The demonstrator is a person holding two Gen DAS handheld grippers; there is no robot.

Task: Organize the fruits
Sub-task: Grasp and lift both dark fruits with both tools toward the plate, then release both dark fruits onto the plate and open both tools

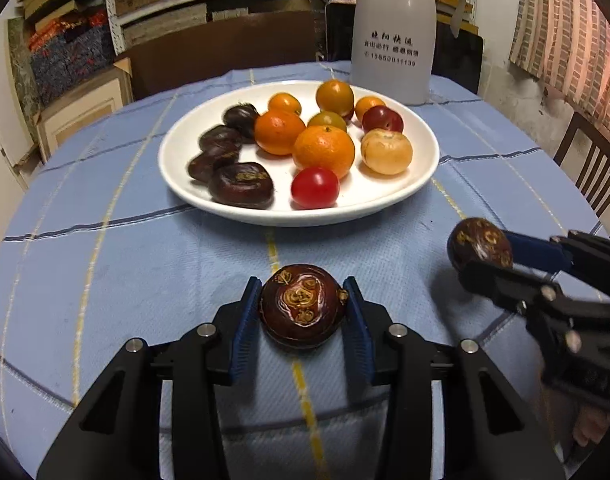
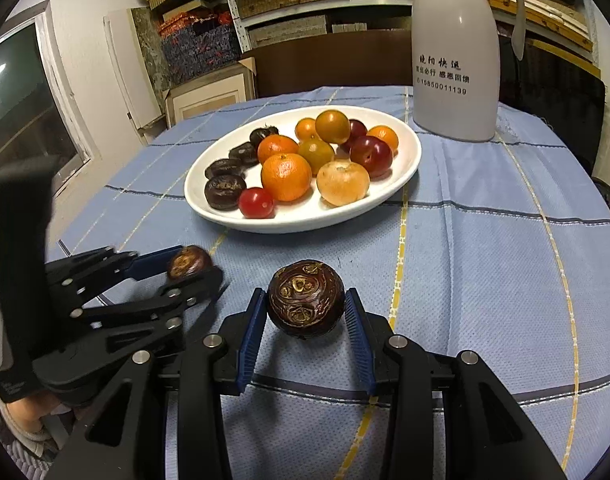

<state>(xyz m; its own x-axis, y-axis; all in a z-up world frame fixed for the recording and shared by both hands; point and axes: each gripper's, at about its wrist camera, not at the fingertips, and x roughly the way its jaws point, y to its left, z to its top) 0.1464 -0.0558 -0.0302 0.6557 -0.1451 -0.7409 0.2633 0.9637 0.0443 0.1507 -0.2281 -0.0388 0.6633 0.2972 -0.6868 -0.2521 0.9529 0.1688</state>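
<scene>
My left gripper (image 1: 303, 296) is shut on a dark brown water chestnut (image 1: 302, 306) and holds it above the blue cloth, in front of the white plate (image 1: 177, 172). My right gripper (image 2: 305, 304) is shut on a second water chestnut (image 2: 306, 298). Each shows in the other's view: the right gripper (image 1: 481, 258) at the right, the left gripper (image 2: 193, 268) at the left. The plate (image 2: 405, 168) holds several dark chestnuts (image 1: 241, 185), oranges (image 1: 324, 151), red tomatoes (image 1: 315, 187) and a pale fruit (image 1: 386, 151).
A white thermos jug (image 1: 393, 32) stands behind the plate at the back right of the round table (image 1: 105, 260). A wooden chair (image 1: 593, 168) is at the right. Shelves with boxes (image 1: 165, 0) fill the background.
</scene>
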